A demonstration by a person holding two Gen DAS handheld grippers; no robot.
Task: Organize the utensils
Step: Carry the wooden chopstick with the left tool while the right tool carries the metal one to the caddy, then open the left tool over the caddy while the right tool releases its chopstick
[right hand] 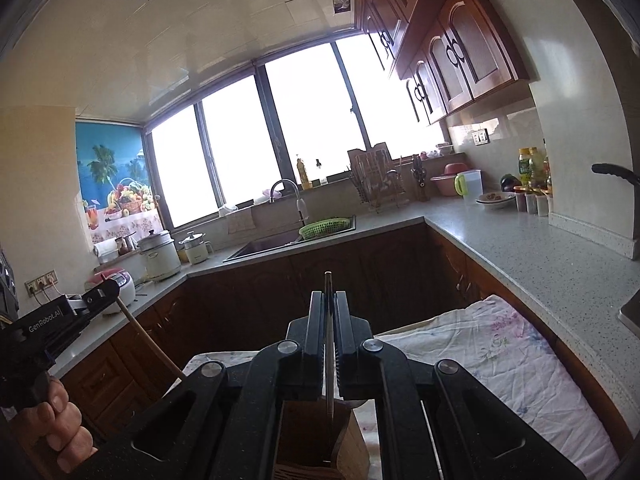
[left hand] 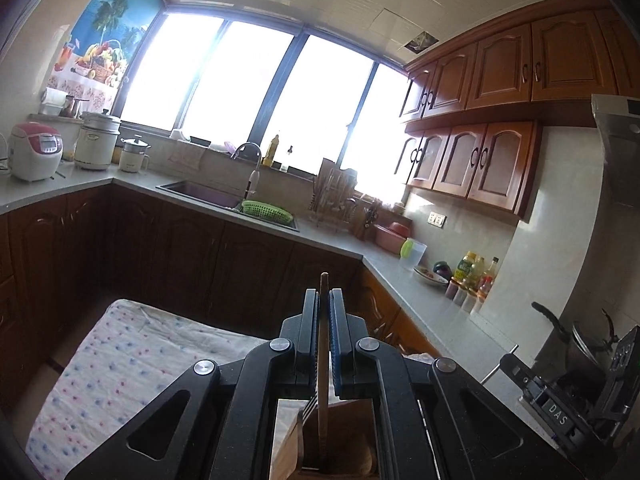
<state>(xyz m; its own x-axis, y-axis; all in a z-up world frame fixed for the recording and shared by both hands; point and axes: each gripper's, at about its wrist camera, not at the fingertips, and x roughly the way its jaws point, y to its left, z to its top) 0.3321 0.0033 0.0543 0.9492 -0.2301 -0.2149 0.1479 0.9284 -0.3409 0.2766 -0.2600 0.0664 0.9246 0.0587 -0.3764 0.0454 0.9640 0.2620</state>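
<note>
I read "GenRobot.AI" on my left gripper [right hand: 105,286], clamped on one wooden-handled utensil [left hand: 323,344], my right gripper [right hand: 329,300] clamped on one metal utensil [right hand: 329,364], both above the wooden holder [right hand: 316,440].

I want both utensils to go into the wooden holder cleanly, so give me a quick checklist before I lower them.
1. Left gripper shut on thin wooden-handled utensil: ok.
2. Right gripper shut on slim metal utensil: ok.
3. Wooden utensil holder box below both utensils: ok.
4. Holder resting on floral cloth: ok.
5. Free slot for each utensil tip: cannot tell.
</note>
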